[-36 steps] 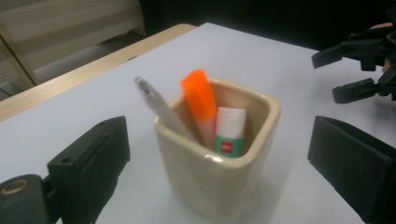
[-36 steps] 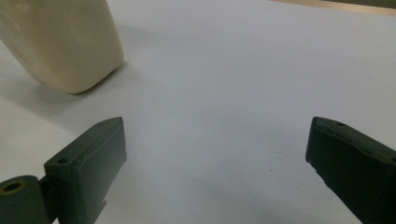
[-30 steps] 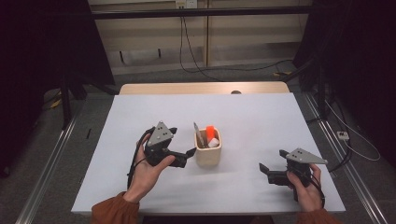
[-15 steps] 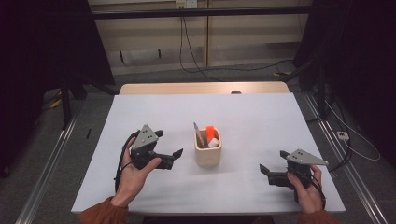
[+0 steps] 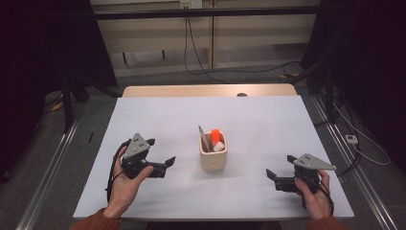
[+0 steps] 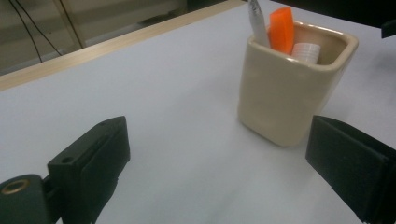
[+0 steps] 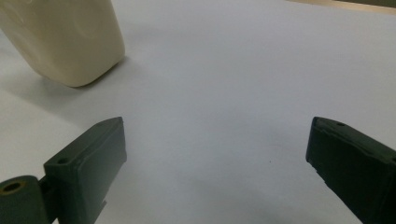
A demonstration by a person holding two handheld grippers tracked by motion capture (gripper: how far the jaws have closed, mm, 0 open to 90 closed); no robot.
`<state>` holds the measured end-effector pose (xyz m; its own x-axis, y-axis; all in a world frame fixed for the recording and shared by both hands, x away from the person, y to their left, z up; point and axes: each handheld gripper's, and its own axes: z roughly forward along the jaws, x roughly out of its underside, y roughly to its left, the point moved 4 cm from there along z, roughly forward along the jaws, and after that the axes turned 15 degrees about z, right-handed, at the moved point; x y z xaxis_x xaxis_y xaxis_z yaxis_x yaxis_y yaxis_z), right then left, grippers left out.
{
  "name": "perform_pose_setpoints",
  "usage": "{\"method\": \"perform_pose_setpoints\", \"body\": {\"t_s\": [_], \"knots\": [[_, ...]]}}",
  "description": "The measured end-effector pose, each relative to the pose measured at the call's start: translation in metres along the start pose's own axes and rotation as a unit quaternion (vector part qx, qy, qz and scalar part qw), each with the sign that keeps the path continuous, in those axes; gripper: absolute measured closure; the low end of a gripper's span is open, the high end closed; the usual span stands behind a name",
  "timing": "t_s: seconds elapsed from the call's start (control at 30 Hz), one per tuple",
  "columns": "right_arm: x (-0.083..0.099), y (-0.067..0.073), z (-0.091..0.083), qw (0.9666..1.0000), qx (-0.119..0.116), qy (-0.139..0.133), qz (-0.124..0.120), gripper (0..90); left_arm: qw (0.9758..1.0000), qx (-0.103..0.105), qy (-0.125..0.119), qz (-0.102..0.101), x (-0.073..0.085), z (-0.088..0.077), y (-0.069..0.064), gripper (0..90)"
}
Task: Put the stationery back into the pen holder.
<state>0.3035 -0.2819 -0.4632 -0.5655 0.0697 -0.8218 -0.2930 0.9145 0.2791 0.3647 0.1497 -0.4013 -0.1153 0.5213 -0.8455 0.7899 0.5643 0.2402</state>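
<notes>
High view: left gripper wide, level.

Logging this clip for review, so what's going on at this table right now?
A person sits at a white table with a gripper in each hand. A beige cup stands in the middle, holding an orange marker, a grey pen and a white cap. The left gripper is open to the cup's left, pointing at it without touching. The right gripper is open too, resting farther off to the right. Neither holds anything.
</notes>
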Motion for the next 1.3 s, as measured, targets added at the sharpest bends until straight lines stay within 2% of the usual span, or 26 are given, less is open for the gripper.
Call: {"method": "perform_pose_setpoints", "body": {"t_s": [0.3, 0.4, 0.5, 0.73, 0.83, 1.07, 1.17, 1.2, 1.23, 1.3], "knots": [[0.0, 0.0, 0.0, 1.0, 0.0, 0.002, 0.0, 5.0, 0.9997, -0.004, 0.023, -0.007, 0.021, -0.009, 0.002, 6.6], [0.0, 0.0, 0.001, 1.0, 0.001, 0.001, 0.001, 4.9, 0.9996, -0.007, 0.022, -0.013, 0.026, -0.012, 0.002, 6.6], [0.0, 0.0, 0.001, 1.0, 0.001, 0.001, 0.002, 5.0, 0.9991, -0.021, 0.032, -0.017, 0.033, -0.016, 0.002, 6.6], [0.0, 0.0, 0.001, 1.0, 0.0, 0.003, 0.002, 5.0, 0.9985, -0.025, 0.029, -0.038, 0.046, -0.021, -0.003, 6.6], [0.001, 0.0, 0.002, 1.0, 0.0, 0.003, 0.0, 5.0, 0.9981, -0.026, 0.035, -0.044, 0.053, -0.022, -0.003, 6.6], [0.001, 0.0, 0.001, 1.0, 0.0, 0.003, 0.002, 5.0, 0.9982, -0.02, 0.036, -0.043, 0.065, -0.021, -0.005, 6.6], [0.001, 0.0, 0.0, 1.0, 0.0, 0.001, 0.002, 5.0, 0.9975, -0.013, 0.022, -0.066, 0.067, -0.022, -0.004, 6.6], [0.001, 0.0, 0.0, 1.0, 0.0, 0.002, 0.002, 5.0, 0.998, -0.023, 0.026, -0.053, 0.068, -0.022, -0.003, 6.6], [0.001, 0.0, 0.0, 1.0, 0.0, 0.003, 0.001, 5.0, 0.9984, -0.024, 0.028, -0.043, 0.069, -0.022, -0.004, 6.6], [0.001, 0.0, 0.001, 1.0, 0.0, 0.003, 0.002, 5.0, 0.9983, -0.014, 0.023, -0.052, 0.07, -0.022, -0.005, 6.6]]}}
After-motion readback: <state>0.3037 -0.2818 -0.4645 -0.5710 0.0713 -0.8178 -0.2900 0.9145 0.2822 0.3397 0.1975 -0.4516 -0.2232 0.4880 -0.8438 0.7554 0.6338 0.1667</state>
